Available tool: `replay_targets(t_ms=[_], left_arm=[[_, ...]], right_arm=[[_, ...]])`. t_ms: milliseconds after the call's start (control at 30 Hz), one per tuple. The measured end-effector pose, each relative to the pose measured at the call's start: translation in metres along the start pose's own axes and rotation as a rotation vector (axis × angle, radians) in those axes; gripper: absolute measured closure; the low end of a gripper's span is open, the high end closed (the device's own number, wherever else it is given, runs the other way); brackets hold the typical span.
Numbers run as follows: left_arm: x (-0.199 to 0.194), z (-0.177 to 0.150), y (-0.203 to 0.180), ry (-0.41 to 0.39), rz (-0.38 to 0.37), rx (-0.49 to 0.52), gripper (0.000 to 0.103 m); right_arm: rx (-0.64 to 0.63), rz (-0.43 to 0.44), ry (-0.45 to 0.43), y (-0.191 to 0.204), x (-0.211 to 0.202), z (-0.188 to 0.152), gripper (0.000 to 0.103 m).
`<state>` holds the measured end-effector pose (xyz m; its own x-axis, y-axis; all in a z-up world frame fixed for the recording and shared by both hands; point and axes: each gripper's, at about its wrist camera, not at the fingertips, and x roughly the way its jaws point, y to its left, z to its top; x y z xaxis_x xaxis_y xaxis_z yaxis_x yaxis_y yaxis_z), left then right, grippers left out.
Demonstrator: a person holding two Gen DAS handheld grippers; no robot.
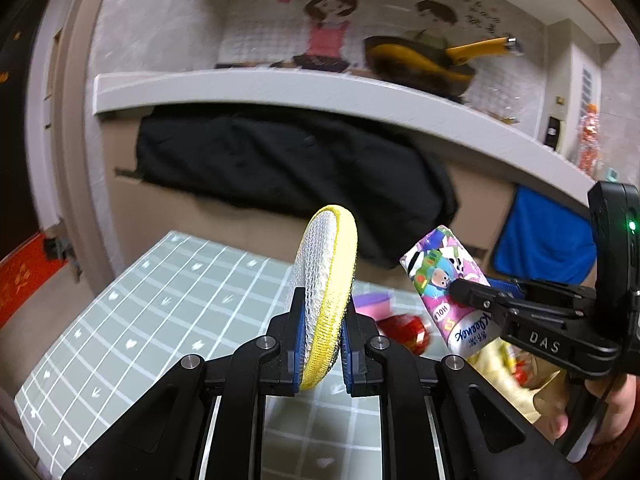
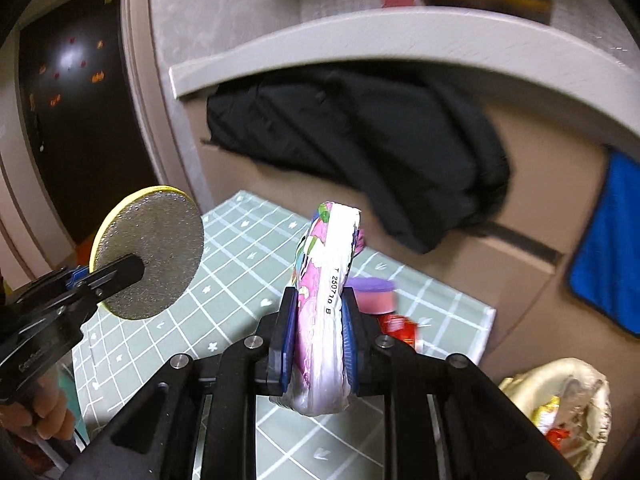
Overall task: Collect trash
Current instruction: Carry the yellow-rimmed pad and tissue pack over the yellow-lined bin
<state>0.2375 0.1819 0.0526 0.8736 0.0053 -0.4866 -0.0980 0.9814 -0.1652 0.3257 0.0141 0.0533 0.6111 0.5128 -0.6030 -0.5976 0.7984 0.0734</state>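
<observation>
A black garment (image 1: 288, 160) drapes over a cardboard box (image 2: 520, 240) beneath a pale curved shelf (image 1: 320, 92). On the shelf sits a blurred yellow-and-black pan (image 1: 432, 60), before a wall sticker of 2 cartoon figures (image 1: 332, 28). A blue cloth (image 2: 608, 240) hangs at the right. A green gridded mat (image 1: 160, 300) covers the desk.

The round pad (image 1: 326, 292) is held left of the tissue pack (image 1: 444, 280), both above the mat (image 1: 160, 300).

Both grippers are matte black, the left gripper (image 1: 322, 344) and right gripper (image 2: 320, 348) alike, with blue pads (image 1: 298, 344) inside the fingers and silver screws behind them. The right one's side reads "DAS" beside a green light.
</observation>
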Motion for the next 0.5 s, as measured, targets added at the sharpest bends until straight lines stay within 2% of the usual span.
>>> replay_targets(t_ms=[267, 500], left_arm=[[-0.001, 0.025, -0.072, -0.039, -0.107, 0.064, 0.088], [0.008, 0.028, -0.145, -0.04, -0.226, 0.121, 0.088]], right_arm=[[0.04, -0.084, -0.127, -0.05, -0.073, -0.007, 0.085], [0.083, -0.182, -0.215, -0.095, -0.133, -0.022, 0.085]])
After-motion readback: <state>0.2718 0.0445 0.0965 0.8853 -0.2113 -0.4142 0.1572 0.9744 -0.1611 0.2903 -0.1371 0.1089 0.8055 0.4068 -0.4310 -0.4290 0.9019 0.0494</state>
